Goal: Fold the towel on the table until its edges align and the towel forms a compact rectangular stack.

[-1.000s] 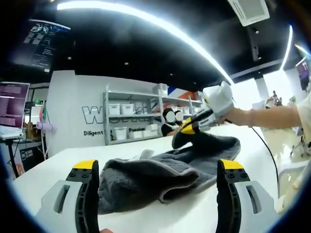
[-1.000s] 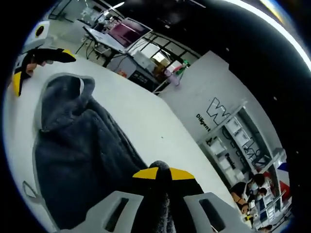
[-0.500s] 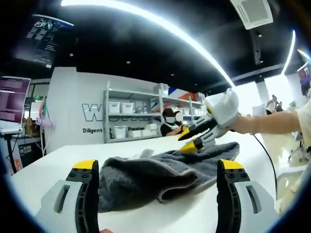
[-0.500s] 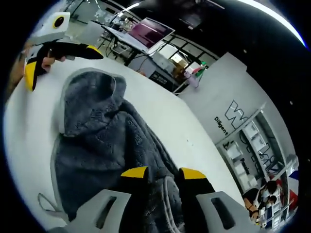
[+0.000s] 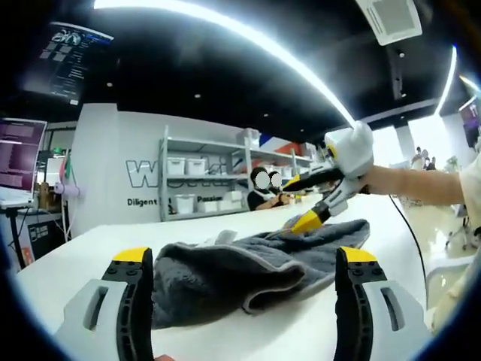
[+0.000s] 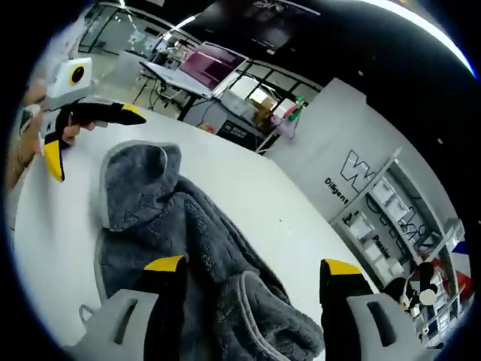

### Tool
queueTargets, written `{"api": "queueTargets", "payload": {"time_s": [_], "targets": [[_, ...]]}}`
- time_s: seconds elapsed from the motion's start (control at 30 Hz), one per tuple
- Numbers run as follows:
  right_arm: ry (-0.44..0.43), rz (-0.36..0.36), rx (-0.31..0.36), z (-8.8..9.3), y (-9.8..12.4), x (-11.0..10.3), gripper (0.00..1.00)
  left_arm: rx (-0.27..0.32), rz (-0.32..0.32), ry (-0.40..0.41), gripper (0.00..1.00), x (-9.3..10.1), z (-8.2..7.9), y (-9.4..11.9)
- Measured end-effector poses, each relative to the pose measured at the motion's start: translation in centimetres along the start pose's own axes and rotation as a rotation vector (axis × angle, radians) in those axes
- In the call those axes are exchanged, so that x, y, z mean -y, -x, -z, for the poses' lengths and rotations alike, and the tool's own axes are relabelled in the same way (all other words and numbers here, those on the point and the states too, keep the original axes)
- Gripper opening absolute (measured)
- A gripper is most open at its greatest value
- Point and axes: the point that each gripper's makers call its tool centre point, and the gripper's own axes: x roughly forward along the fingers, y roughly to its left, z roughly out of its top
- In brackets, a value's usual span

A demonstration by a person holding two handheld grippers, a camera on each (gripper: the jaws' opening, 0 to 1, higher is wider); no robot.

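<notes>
Left gripper view: left gripper point(image 5: 244, 282) with jaws spread wide, grasping nothing, low over the white table point(image 5: 90, 252). Between and beyond the yellow-tipped jaws, a grey towel point(image 5: 255, 267) lying rumpled and partly folded on the table, pale trim along its edge. At the towel's far end, right gripper point(image 5: 308, 203) released, jaws apart, lower tip just above the cloth. Shelving with white bins point(image 5: 199, 188) against the back wall.

Right gripper view: right gripper point(image 6: 252, 274) wide apart, straddling the towel's point(image 6: 188, 241) near end. Left gripper point(image 6: 79, 135) released beyond the far corner. Monitor point(image 6: 214, 60) behind.
</notes>
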Motion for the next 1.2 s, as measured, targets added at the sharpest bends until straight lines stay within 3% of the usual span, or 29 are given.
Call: {"api": "queueTargets", "payload": {"time_s": [0.13, 0.23, 0.33, 0.43, 0.83, 1.0, 1.2], "targets": [[-0.071, 0.010, 0.014, 0.7, 1.0, 1.2, 0.74, 0.000, 0.000, 0.000, 0.99, 0.0, 0.0, 0.0], [-0.105, -0.003, 0.026, 1.3, 1.4, 1.9, 0.57, 0.000, 0.001, -0.001, 0.99, 0.1, 0.0, 0.1], [-0.143, -0.002, 0.023, 2.1, 1.5, 2.3, 0.51, -0.002, 0.001, -0.002, 0.99, 0.1, 0.0, 0.1], [-0.190, -0.049, 0.014, 2.9, 1.1, 1.6, 0.41, -0.001, 0.001, -0.003, 0.99, 0.1, 0.0, 0.2], [-0.177, -0.150, -0.045, 5.0, -0.5, -2.2, 0.22, -0.007, 0.004, -0.005, 0.99, 0.2, 0.1, 0.3], [-0.163, -0.175, -0.073, 5.8, -1.2, -2.6, 0.21, -0.008, 0.006, -0.005, 0.99, 0.3, 0.1, 0.3], [-0.119, -0.177, -0.086, 6.7, -1.4, -2.7, 0.05, -0.009, 0.005, -0.005, 0.99, 0.3, 0.1, 0.2]]}}
